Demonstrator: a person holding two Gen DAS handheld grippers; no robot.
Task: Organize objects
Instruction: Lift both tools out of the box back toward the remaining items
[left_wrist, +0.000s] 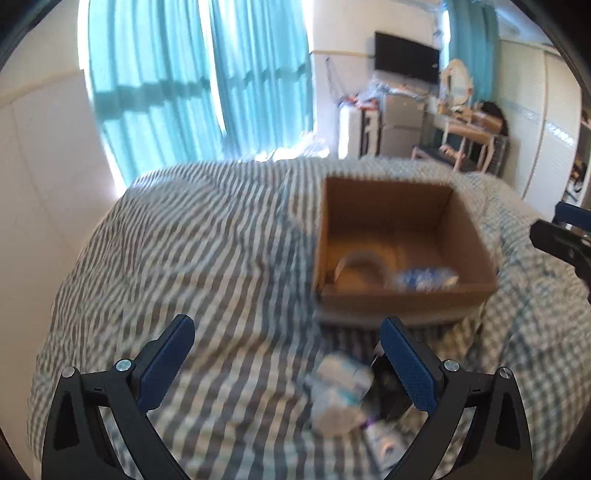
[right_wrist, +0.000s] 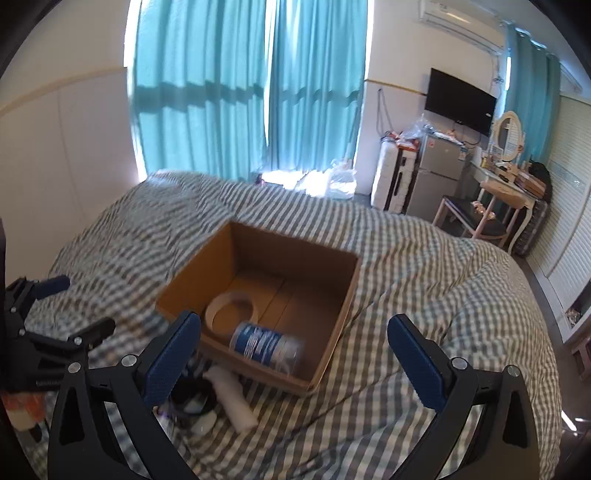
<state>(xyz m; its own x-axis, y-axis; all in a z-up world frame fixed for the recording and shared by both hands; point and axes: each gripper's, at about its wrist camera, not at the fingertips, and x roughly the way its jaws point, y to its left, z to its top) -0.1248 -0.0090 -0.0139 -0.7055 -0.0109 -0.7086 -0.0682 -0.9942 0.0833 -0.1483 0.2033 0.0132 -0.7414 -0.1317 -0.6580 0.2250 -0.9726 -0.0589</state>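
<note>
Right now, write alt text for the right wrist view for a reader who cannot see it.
An open brown cardboard box sits on a grey-and-white checked bed cover, holding a clear tape roll and a blue-labelled clear bottle lying on its side. The right gripper is open and empty in the foreground; a white roll lies beside the box, with teal curtains behind.
</note>
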